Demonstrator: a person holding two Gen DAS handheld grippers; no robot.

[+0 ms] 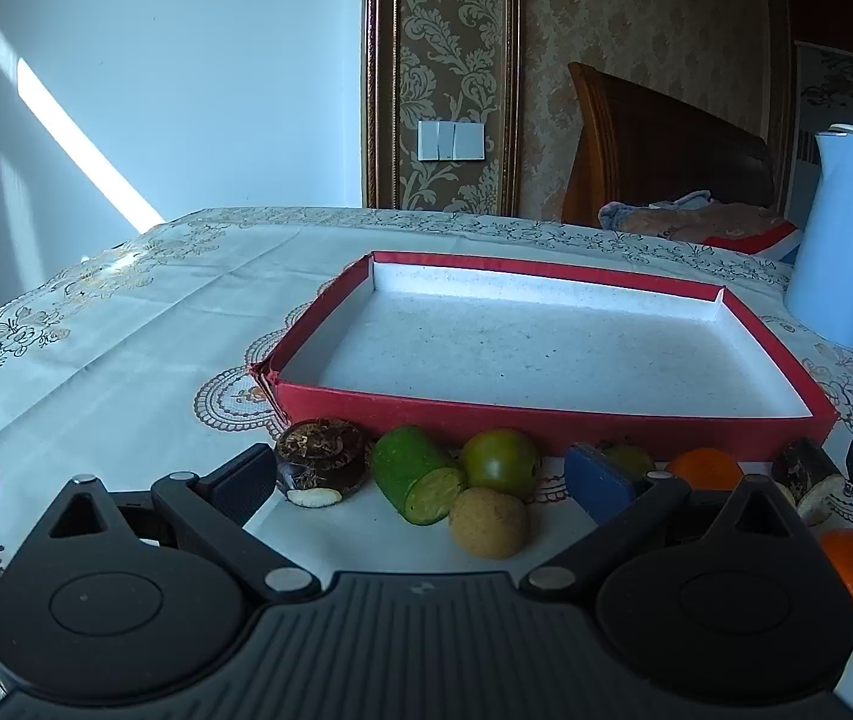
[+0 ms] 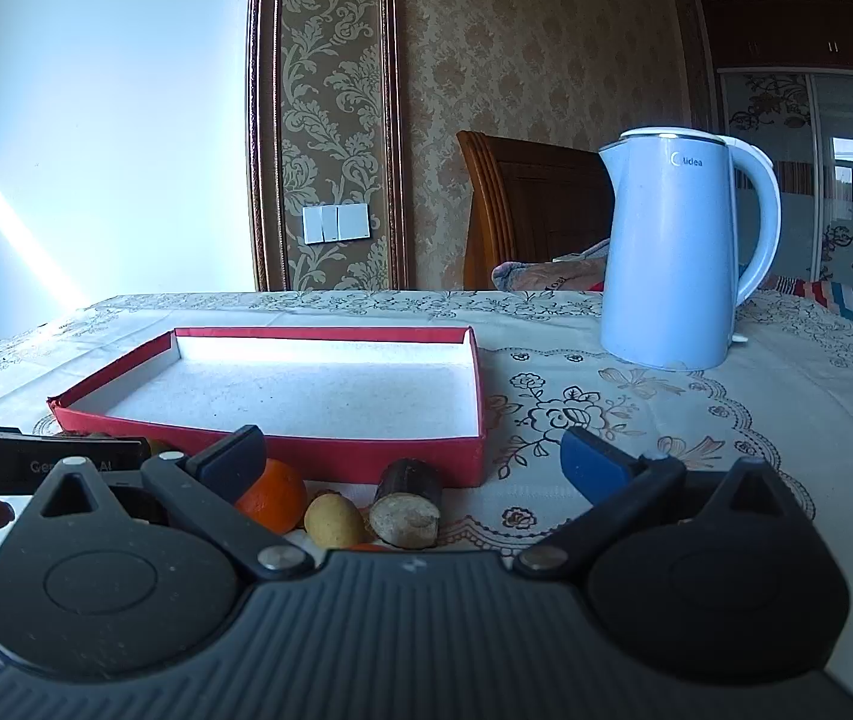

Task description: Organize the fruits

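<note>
The left tool (image 1: 426, 474) hung low over the cloth-covered surface (image 1: 126, 330) with its fingers spread wide and nothing between them. Just ahead of it a row of fruit lay along the near wall of a shallow red cardboard tray with a white floor (image 1: 546, 420). From left to right there sat a dark brown, rough-skinned round piece with a pale cut base (image 1: 321, 459), a green cucumber-like chunk with a cut end (image 1: 417, 474), a greenish round tomato-like fruit (image 1: 499, 461), and in front of it a tan, speckled round fruit (image 1: 488, 522). Farther right lay an orange (image 1: 705, 468), a dark stalk piece with a pale cut face (image 1: 807, 477) and a second orange (image 1: 852, 564) near the frame edge. The tray itself held no fruit.

The right tool (image 2: 414, 468) also stood wide apart and empty, hovering near the tray's right corner. Between its fingers in the right wrist view sat an orange (image 2: 273, 495), a small tan fruit (image 2: 335, 519) and the dark stalk piece (image 2: 407, 501), all on the surface just outside the tray. A pale blue electric kettle (image 2: 666, 258) stood well beyond, to the right of the tray.
</note>
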